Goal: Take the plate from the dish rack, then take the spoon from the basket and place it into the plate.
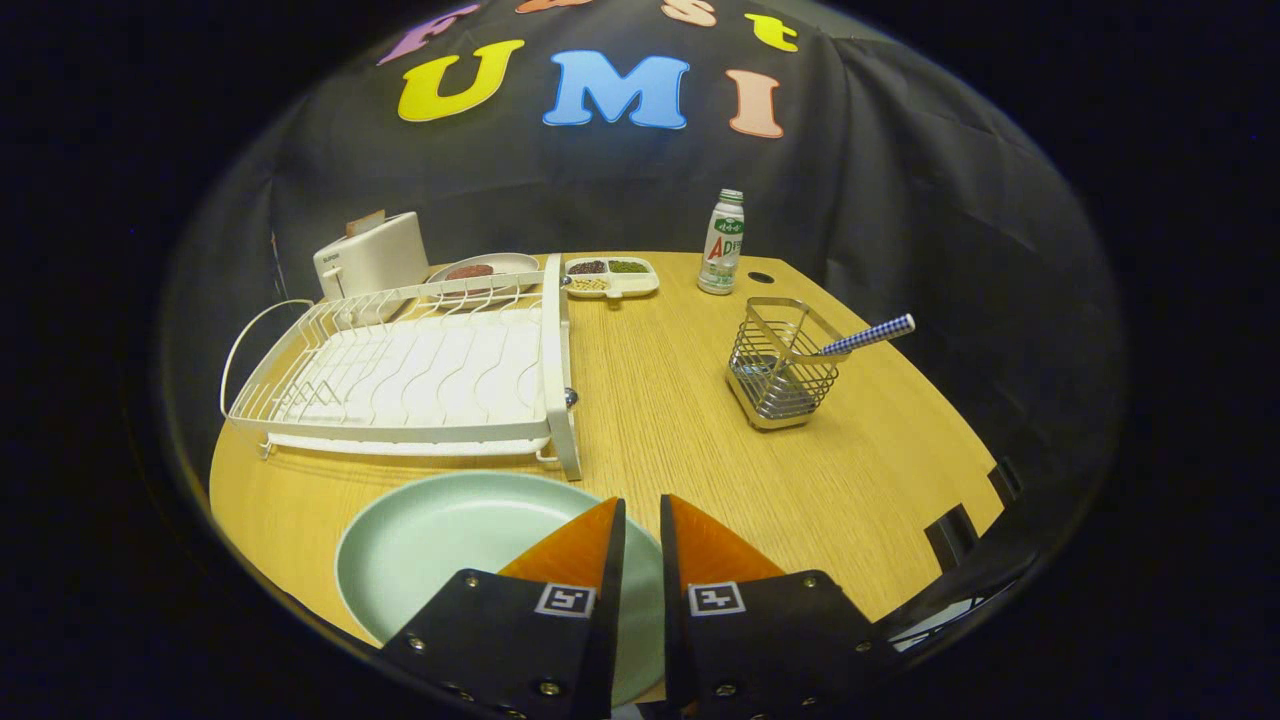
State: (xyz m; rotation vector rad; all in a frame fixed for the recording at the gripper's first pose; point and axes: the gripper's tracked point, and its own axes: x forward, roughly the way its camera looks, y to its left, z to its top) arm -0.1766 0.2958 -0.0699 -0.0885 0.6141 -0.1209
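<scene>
Jaws (642, 515) sit nearest, drawn almost together with only a thin gap between them and nothing held in it. Just under and to the left of them lies the plate (450, 550), flat on the counter (700, 450), out of the rack (420, 375) that stands just beyond it with its wire slots bare. So the first step looks done, and the spoon is the job in hand. Farther on and off to the right, well apart from the plate, stands the wire basket (783, 368), and the spoon (868, 336) leans in it with its checked handle sticking out over the rim to the right; its bowl end is down in the mesh and hard to make out. The next move, as I judge it, calls for opening the jaws, carrying them across to that handle, and closing on it squarely where it clears the rim, since a thin slanted handle could slip or tip the light basket. At the far side sit a bottle (722, 243), a divided tray (612, 277), a dish (482, 271) and a toaster (371, 254).
</scene>
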